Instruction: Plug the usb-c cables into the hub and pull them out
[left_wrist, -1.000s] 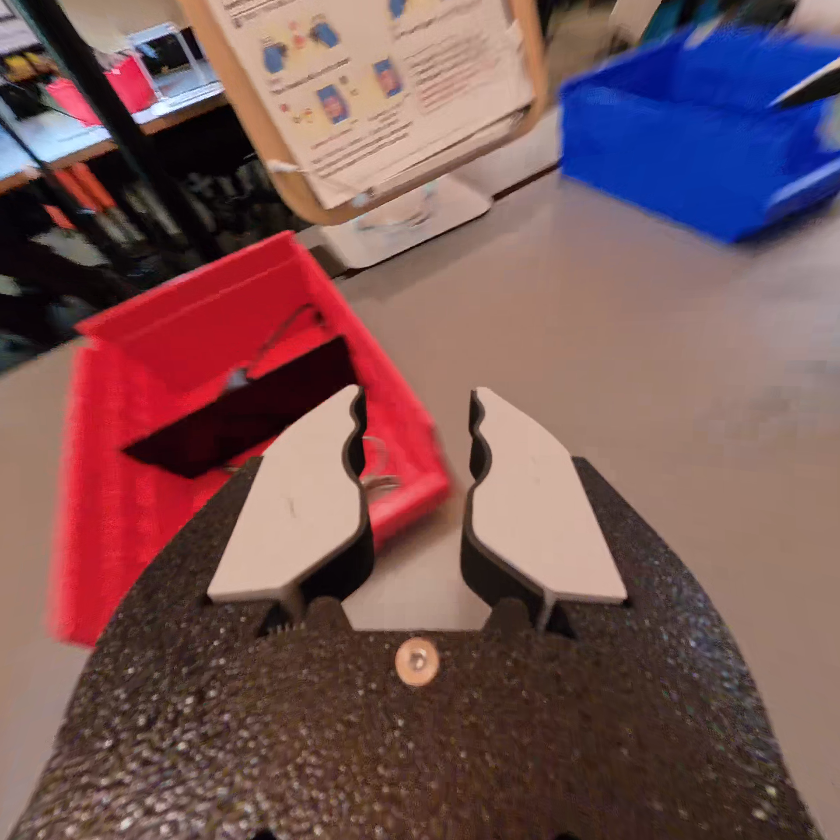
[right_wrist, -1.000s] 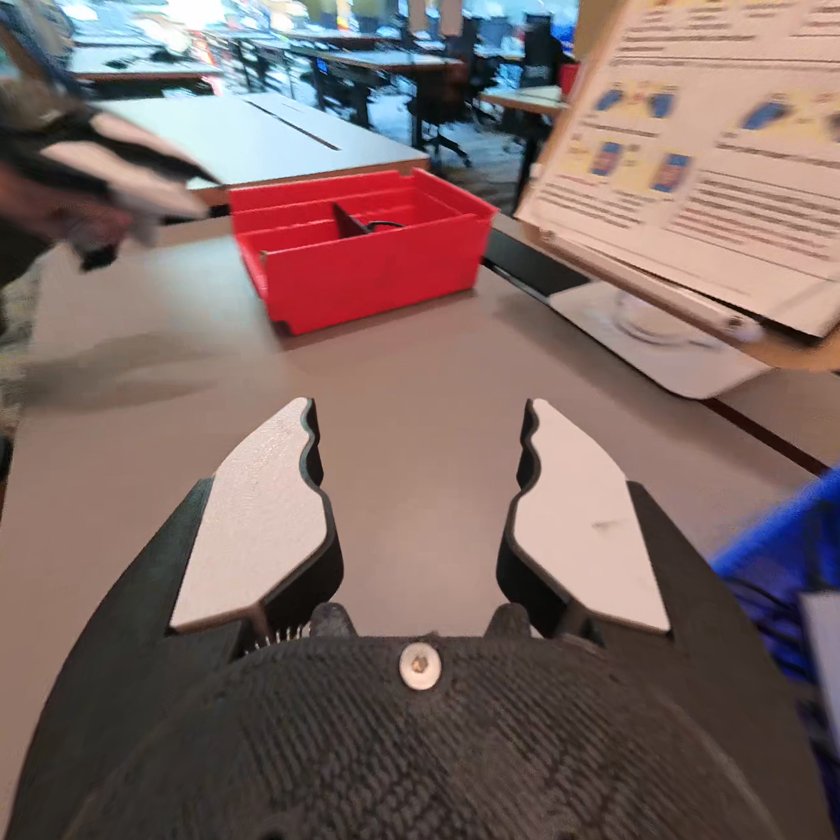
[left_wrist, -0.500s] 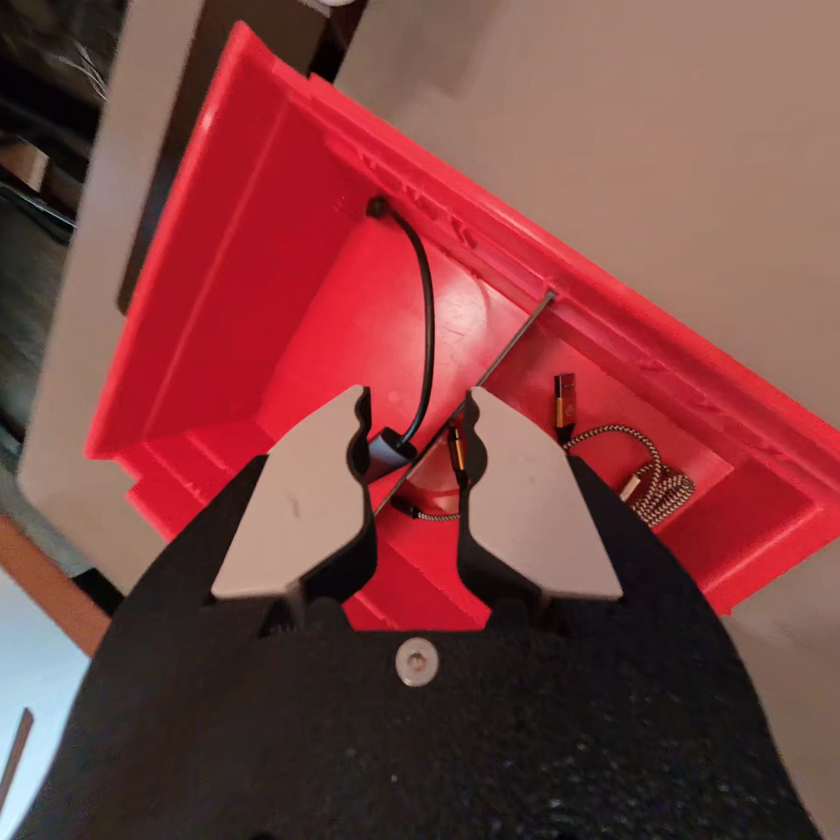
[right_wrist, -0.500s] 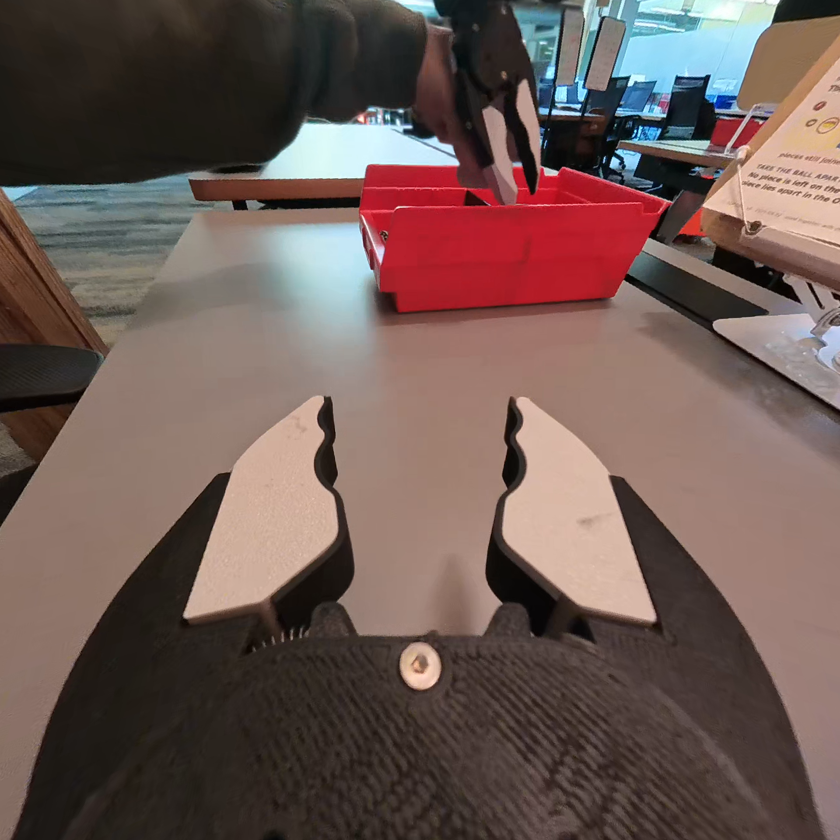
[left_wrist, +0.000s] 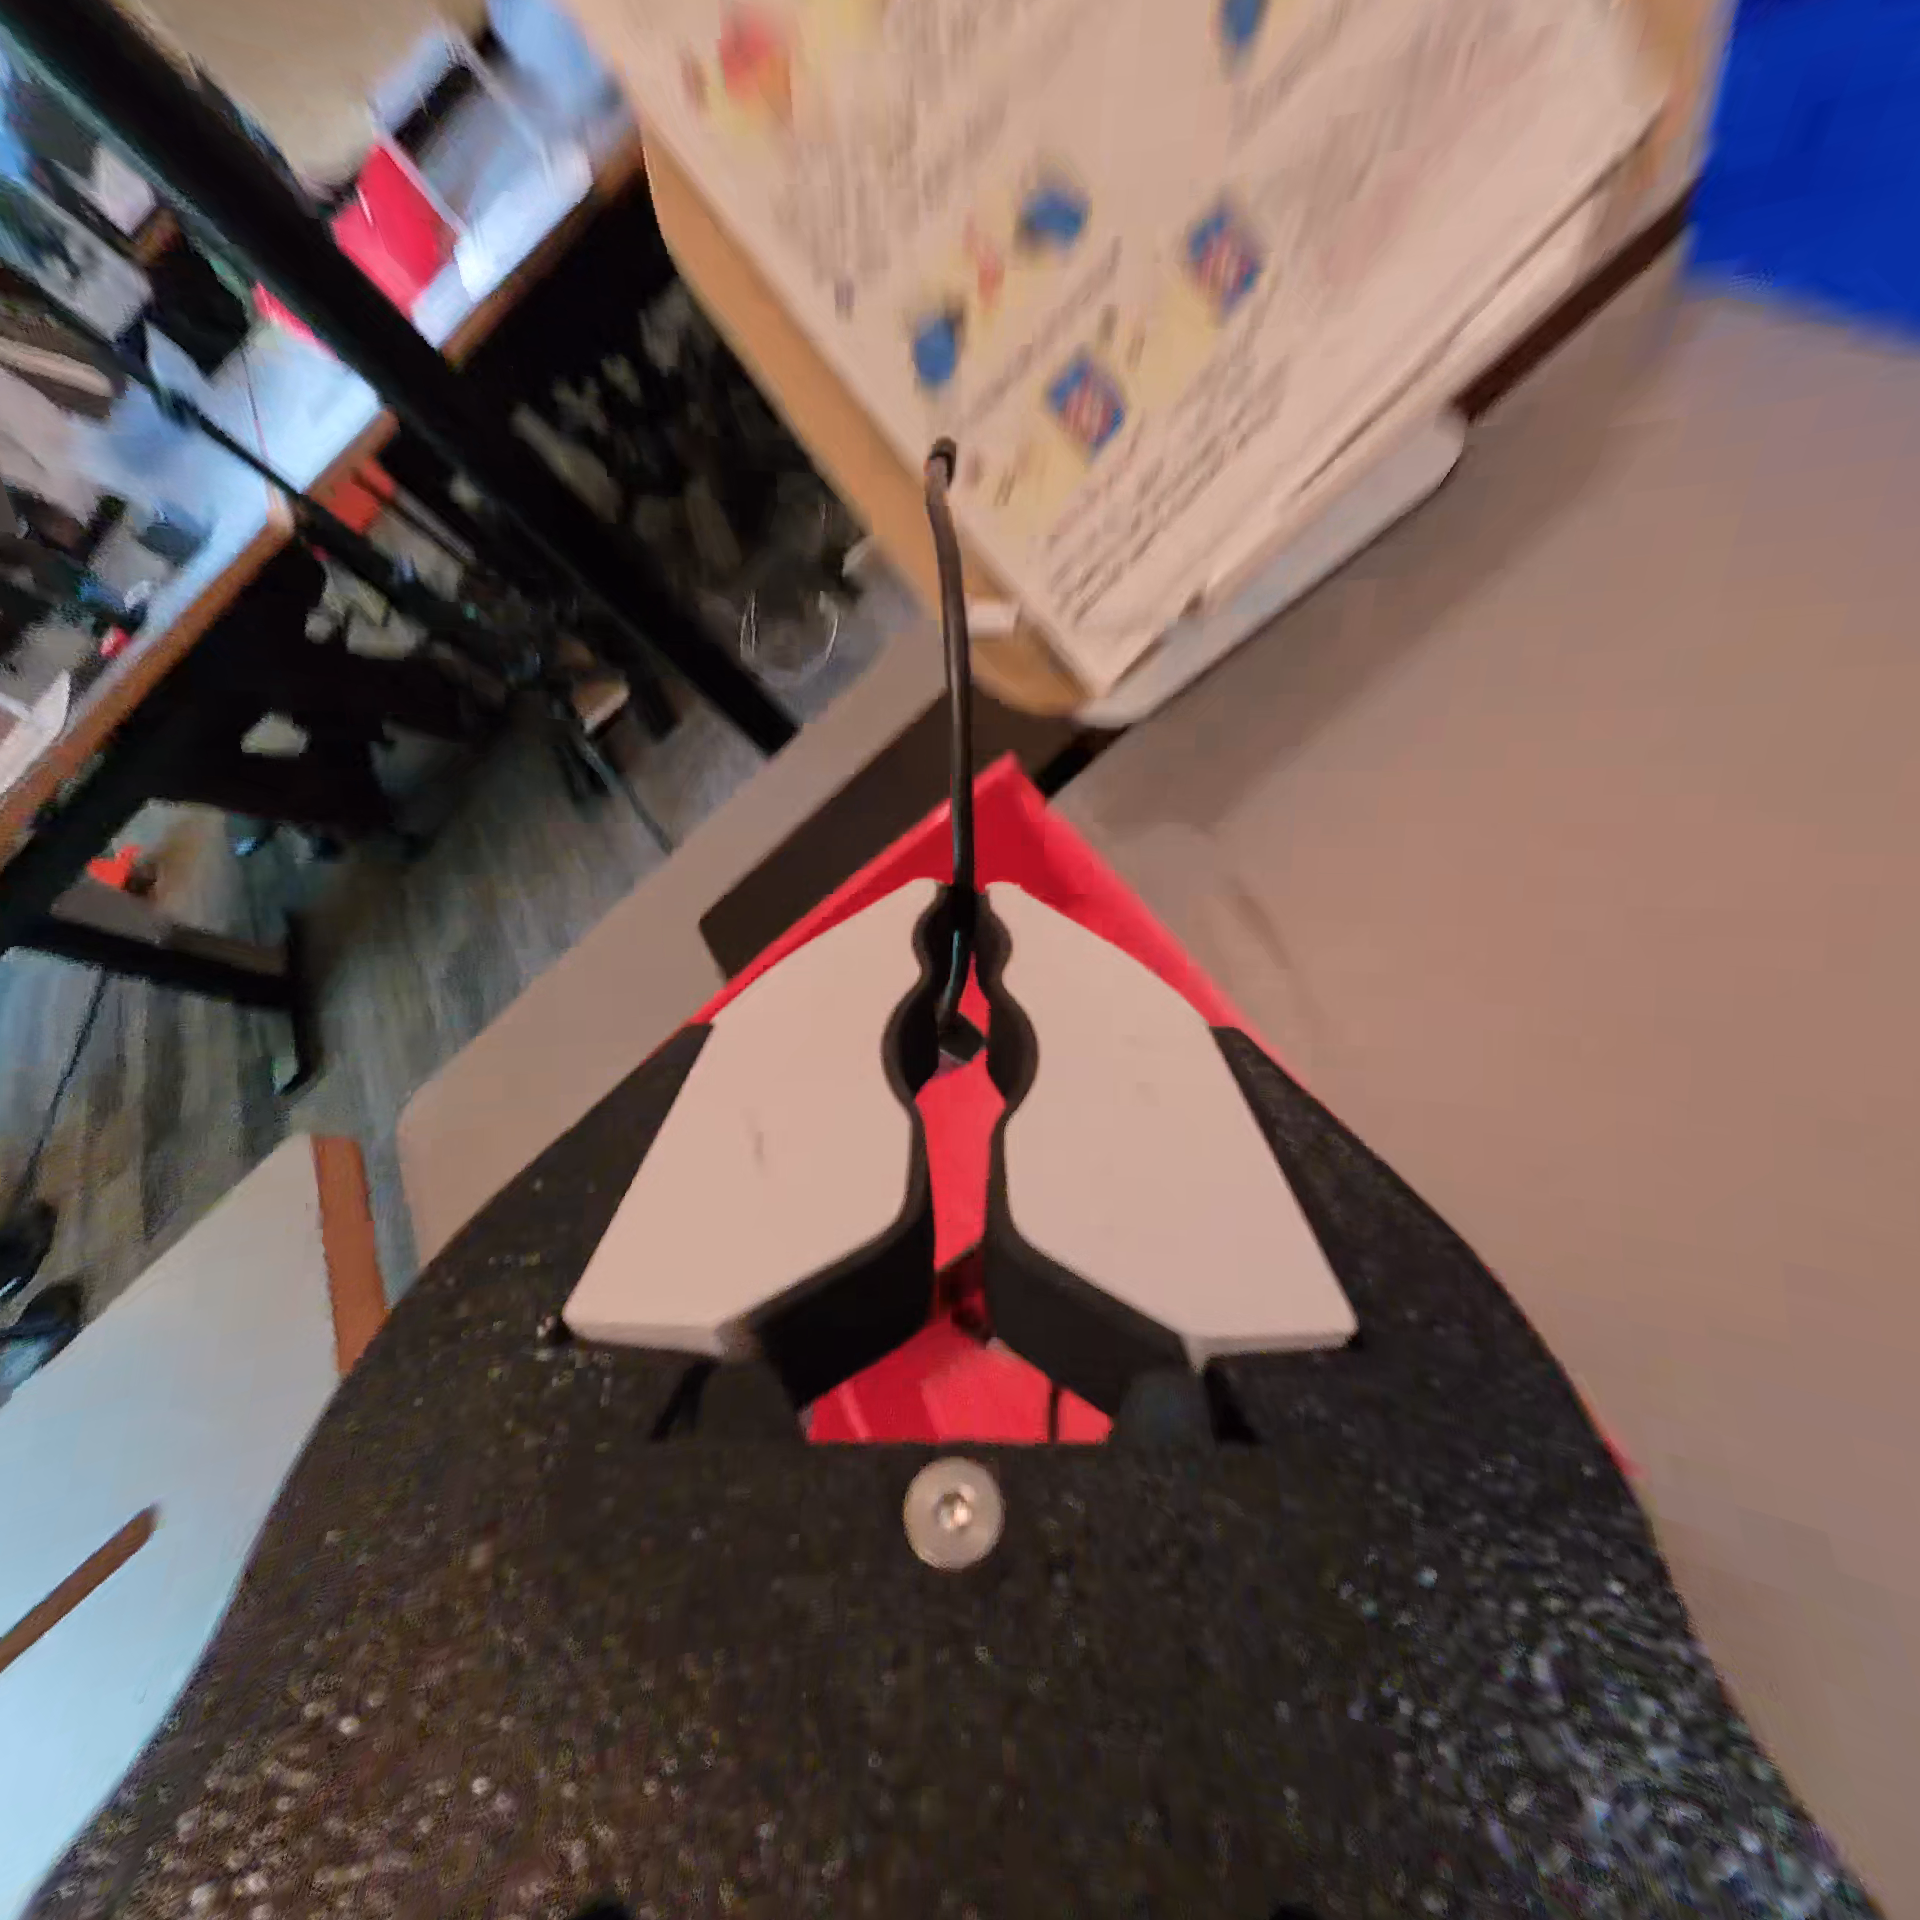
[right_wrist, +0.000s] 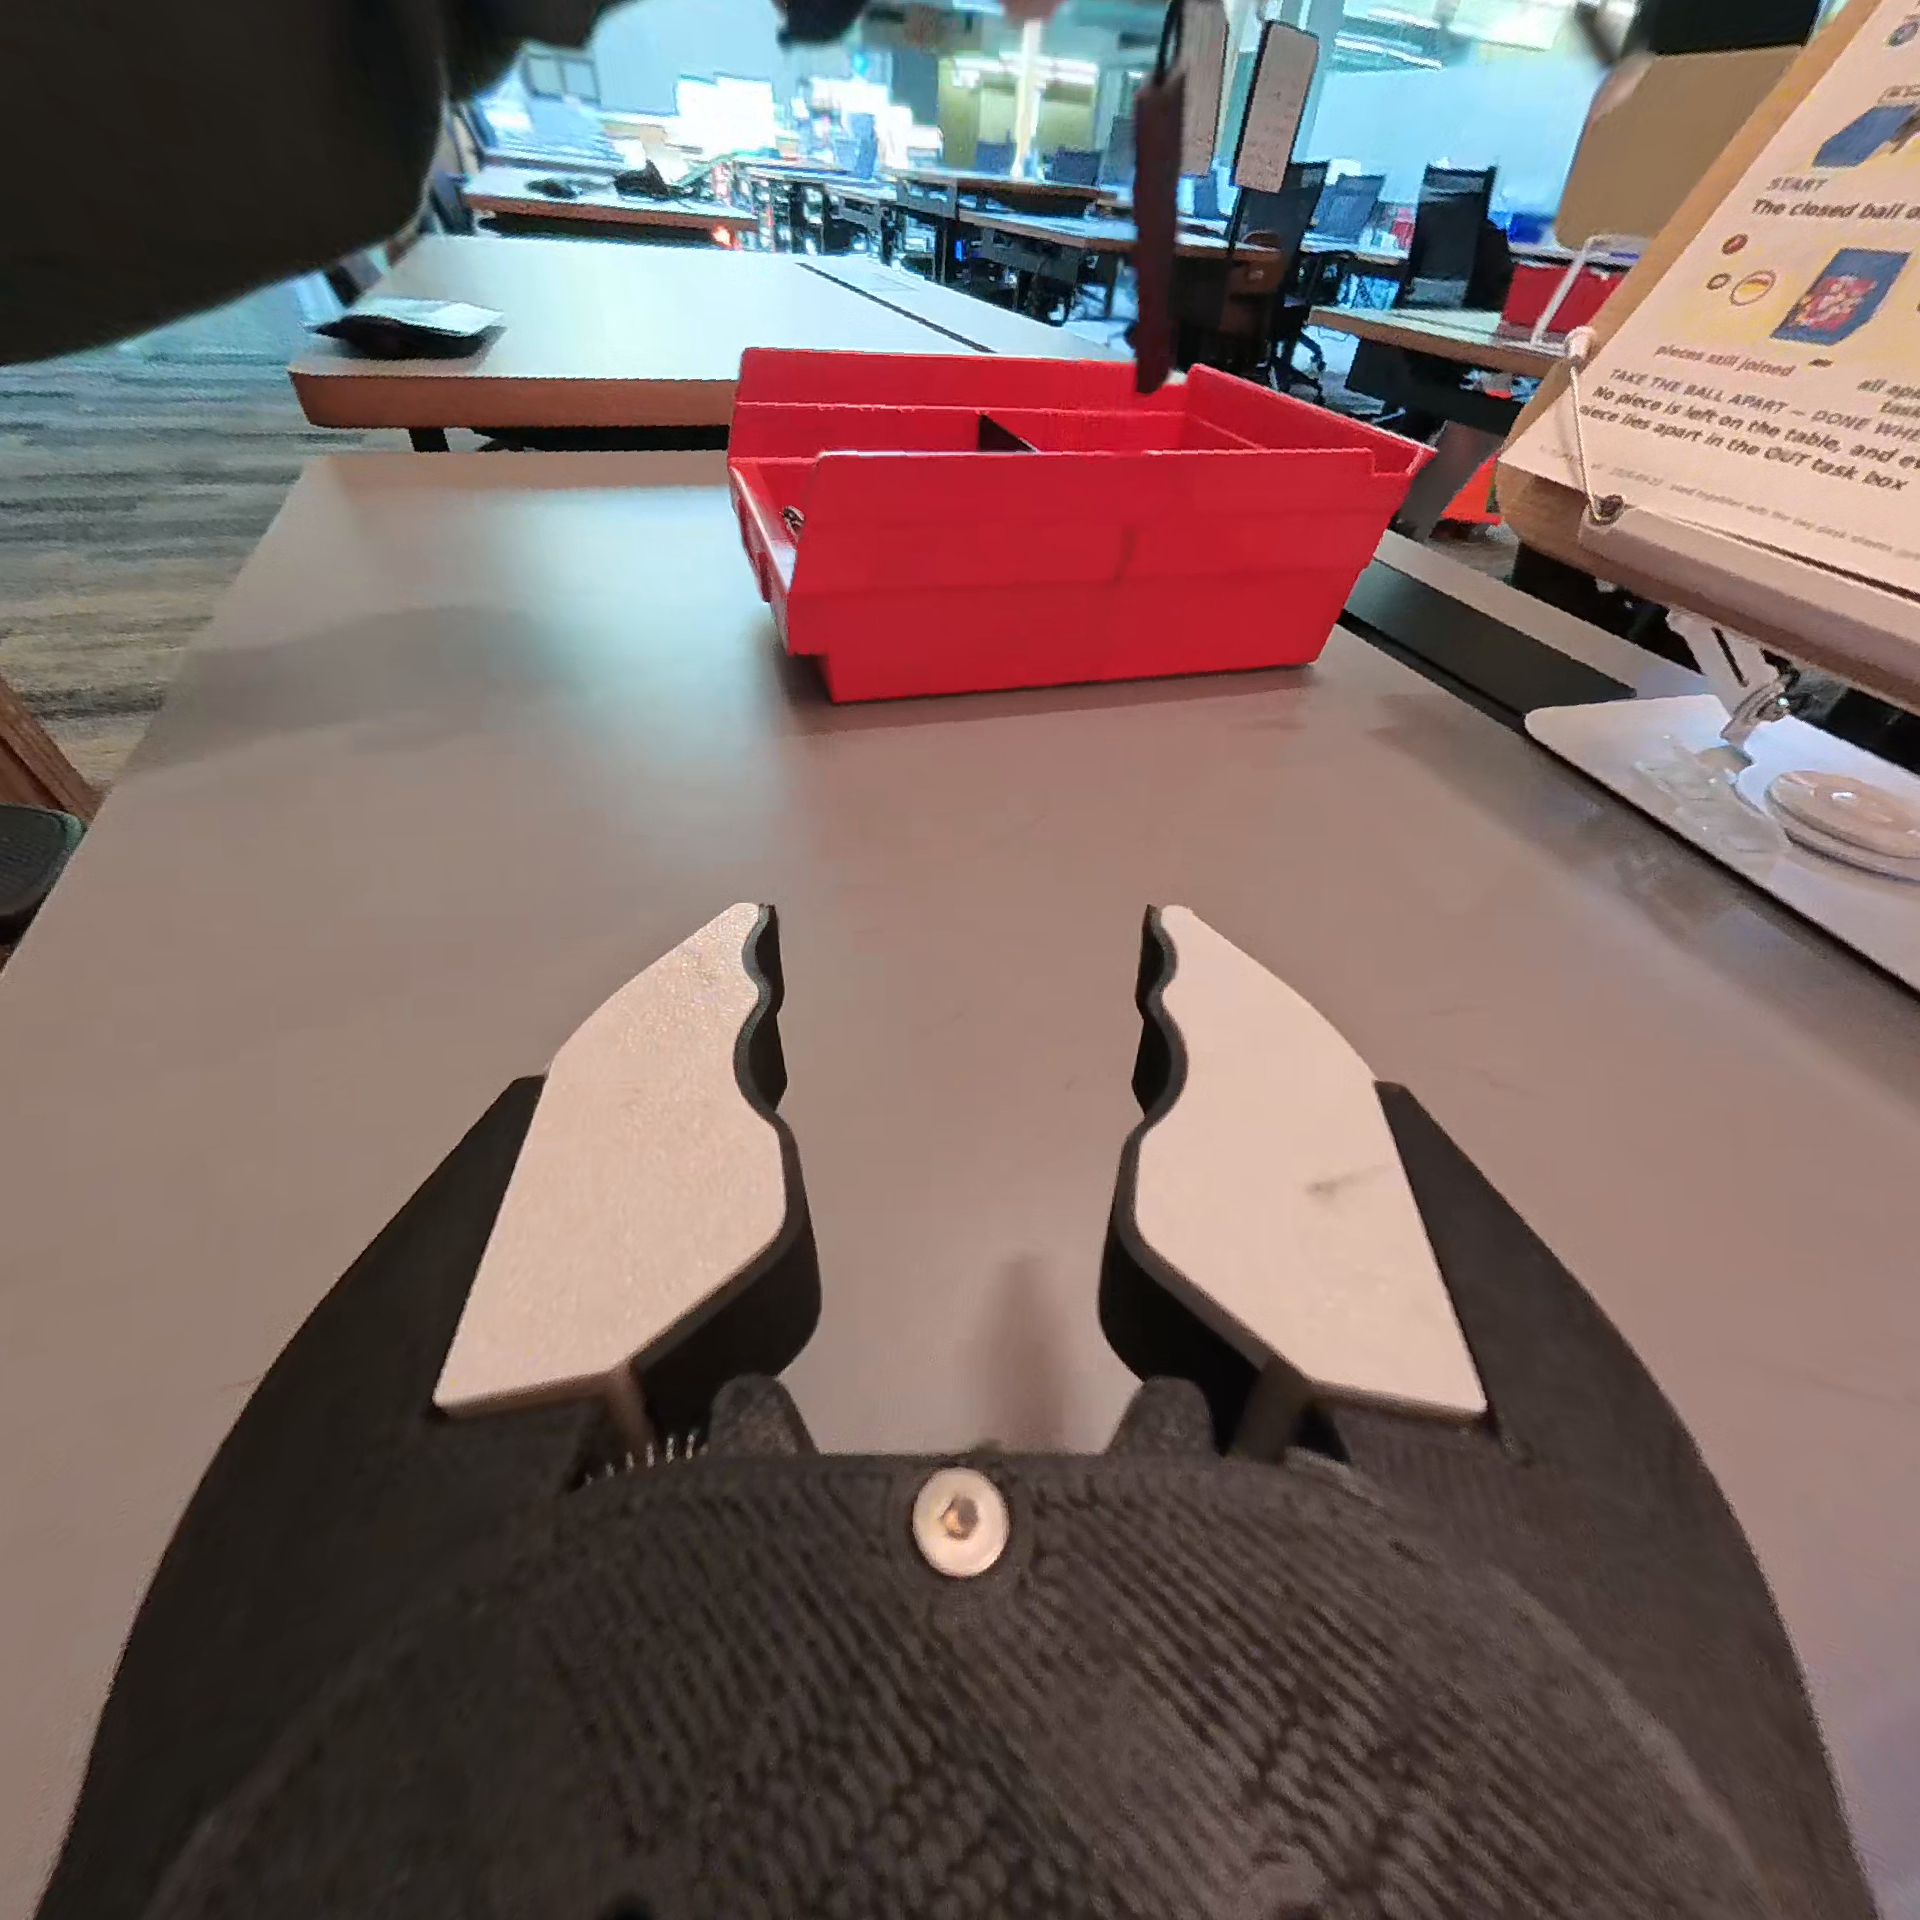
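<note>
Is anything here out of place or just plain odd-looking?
One thing: a dark slab, probably the hub, dangles in mid-air above the red bin, hanging by its thin black cable, which the left hand-held gripper pinches. The right hand-held gripper is open and empty over the table.

Printed text shows on the instruction sheet (right_wrist: 1766, 343); blurred on sheet's other view.

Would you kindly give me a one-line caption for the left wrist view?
Left gripper shut on a thin black cable, lifted above the red bin on the grey table.
</note>
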